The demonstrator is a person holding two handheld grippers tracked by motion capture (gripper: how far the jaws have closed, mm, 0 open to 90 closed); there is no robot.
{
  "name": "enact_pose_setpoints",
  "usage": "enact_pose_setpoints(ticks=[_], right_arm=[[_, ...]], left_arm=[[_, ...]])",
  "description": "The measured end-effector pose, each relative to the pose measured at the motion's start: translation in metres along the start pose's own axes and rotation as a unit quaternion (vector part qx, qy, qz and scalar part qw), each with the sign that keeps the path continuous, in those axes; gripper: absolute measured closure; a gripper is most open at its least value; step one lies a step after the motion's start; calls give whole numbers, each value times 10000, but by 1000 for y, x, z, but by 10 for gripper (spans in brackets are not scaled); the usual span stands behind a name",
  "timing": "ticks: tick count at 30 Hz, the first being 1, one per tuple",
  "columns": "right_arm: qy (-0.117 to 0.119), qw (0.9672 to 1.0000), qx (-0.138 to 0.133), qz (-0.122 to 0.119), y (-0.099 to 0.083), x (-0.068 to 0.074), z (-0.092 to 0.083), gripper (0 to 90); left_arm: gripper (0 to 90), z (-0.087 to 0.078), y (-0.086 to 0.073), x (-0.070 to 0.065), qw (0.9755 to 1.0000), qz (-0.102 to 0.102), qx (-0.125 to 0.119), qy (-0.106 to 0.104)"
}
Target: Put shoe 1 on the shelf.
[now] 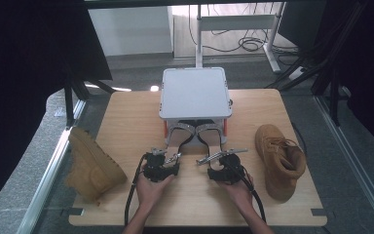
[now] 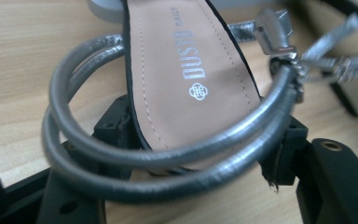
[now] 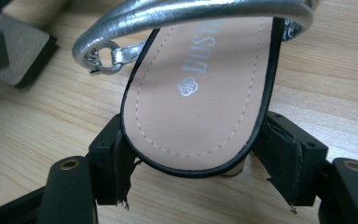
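Note:
Two sandals with tan insoles and silver straps lie side by side on the wooden table, toes tucked under a grey box (image 1: pixel 195 92). The left sandal (image 1: pixel 177 136) has its heel (image 2: pixel 186 93) between the jaws of my left gripper (image 2: pixel 200 154), whose pads press both sides of it; its silver ankle strap (image 2: pixel 121 158) loops over the jaws. My right gripper (image 3: pixel 198 163) is shut on the heel of the right sandal (image 3: pixel 200 93) in the same way. In the high view, the left gripper (image 1: pixel 168 160) and right gripper (image 1: pixel 222 161) sit just in front of the box.
A tan boot (image 1: pixel 92 165) lies on its side at the table's left edge. Another tan boot (image 1: pixel 280 158) stands at the right. The grey box stands on short legs at the back centre. Bare wood (image 1: pixel 195 204) lies in front of the hands.

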State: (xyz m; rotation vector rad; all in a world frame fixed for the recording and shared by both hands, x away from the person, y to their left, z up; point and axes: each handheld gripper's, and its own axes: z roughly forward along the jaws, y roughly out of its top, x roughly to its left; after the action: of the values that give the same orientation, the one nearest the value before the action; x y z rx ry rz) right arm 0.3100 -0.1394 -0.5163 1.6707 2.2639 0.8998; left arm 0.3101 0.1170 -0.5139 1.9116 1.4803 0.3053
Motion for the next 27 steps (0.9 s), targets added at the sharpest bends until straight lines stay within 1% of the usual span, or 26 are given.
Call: enact_pose_setpoints(ticks=[4, 6, 8, 10, 12, 16, 17, 18, 21, 22, 26, 27], right_arm=[[-3, 10000, -1, -14, 0, 1, 0, 320], [-6, 10000, 1, -17, 0, 1, 0, 321], [-12, 10000, 8, -25, 0, 1, 0, 324], [-27, 10000, 45, -36, 1, 0, 0, 327], [-25, 10000, 50, -45, 1, 0, 0, 328], [-8, 10000, 59, -50, 1, 0, 0, 328], [-7, 10000, 60, -52, 1, 0, 0, 328], [-7, 10000, 61, -54, 1, 0, 0, 328], [4, 10000, 64, -54, 1, 0, 0, 329], [7, 9999, 75, -68, 1, 0, -1, 329], [11, 10000, 68, -62, 2, 0, 0, 329], [10, 10000, 69, -64, 2, 0, 0, 329]], left_arm=[[390, 3, 2, 0, 9999, -79, -79, 24], [392, 6, 3, -1, 9999, -133, -59, 22], [392, 8, 6, -2, 9999, -136, -28, 54], [393, 8, 10, -1, 9998, -213, -41, 25], [394, 7, 15, 0, 9997, -248, -60, 51], [399, 7, 26, 1, 9992, -395, -108, 50], [400, 7, 28, 2, 9992, -376, -111, 72], [401, 8, 31, 2, 9990, -430, -114, 43], [402, 10, 36, 3, 9988, -482, -92, 44], [402, 11, 37, 3, 9985, -533, -87, 42], [402, 15, 41, 3, 9985, -534, -74, 70], [402, 17, 42, 2, 9984, -561, -71, 68]])
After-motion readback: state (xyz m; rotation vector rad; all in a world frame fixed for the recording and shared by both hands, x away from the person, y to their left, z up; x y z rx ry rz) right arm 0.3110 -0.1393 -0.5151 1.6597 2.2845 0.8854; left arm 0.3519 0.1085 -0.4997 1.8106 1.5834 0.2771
